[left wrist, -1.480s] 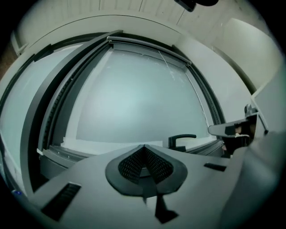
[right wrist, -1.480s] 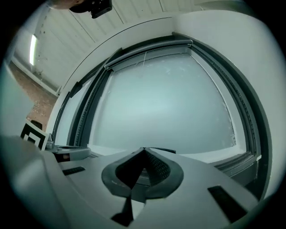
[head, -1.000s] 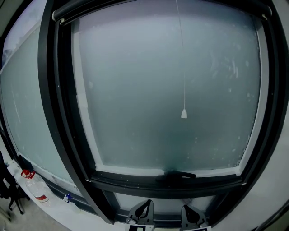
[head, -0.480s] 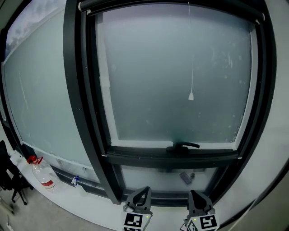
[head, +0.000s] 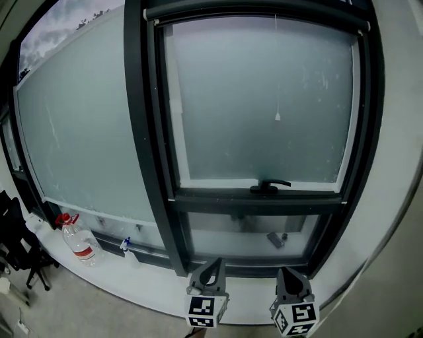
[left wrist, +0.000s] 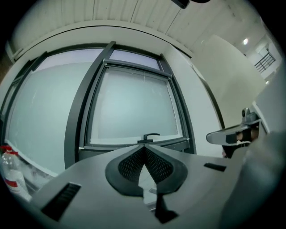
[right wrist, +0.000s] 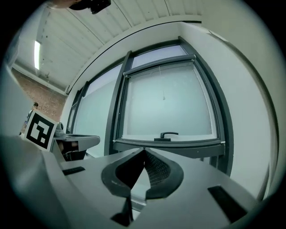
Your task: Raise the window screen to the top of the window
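Left gripper view: left claw (left wrist: 144, 146) pressed together at the tips, nothing between them. The right claw (right wrist: 144, 151) is likewise closed and empty. Both sit low over the sill (head: 152, 282), well apart from the window (head: 218, 105) and below its handle (head: 268, 187). No mesh or bottom bar shows across the pane, so the screen (head: 258, 13) appears to be rolled up at the top rail. Only its cord (head: 277, 117) hangs down the glass to about mid-height. The task thus looks complete or nearly so. To finish well, confirm that the bar lies level and fully seated along the top rail. If it sags, spread one claw, pinch the cord's white end and guide it slowly, without a jerk. Keep the other claw clear of the handle
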Motion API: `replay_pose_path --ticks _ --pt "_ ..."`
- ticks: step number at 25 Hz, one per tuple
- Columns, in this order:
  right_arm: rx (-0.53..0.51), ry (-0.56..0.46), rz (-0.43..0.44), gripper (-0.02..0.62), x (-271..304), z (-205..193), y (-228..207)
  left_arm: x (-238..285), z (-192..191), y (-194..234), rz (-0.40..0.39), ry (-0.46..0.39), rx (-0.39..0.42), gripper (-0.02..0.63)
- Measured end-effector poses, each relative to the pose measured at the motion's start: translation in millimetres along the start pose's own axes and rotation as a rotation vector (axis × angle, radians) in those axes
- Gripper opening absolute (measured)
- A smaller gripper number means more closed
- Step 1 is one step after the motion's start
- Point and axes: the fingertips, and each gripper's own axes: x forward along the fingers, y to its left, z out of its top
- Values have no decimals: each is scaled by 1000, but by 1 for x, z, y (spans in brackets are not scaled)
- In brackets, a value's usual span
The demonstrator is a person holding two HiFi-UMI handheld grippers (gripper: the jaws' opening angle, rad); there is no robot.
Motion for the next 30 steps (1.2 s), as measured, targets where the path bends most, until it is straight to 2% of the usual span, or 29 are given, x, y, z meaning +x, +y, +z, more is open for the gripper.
replay_pose_path --ticks 7,16,21,27,30 --pt "19 -4 2 6 -76 5 4 -53 6 -57 25 33 -53 3" --pt "77 18 12 6 -147 -8 21 -127 8 -86 27 72 -84 3" --pt "19 -12 21 6 -152 7 51 -144 24 -80 6 24 -82 3" --pt "-70 -124 -17 6 -128 66 67 -130 80 -57 -71 -95 -47 3" --pt "-91 -146 -37 5 -108 81 71 -121 88 -44 -79 -98 -44 3"
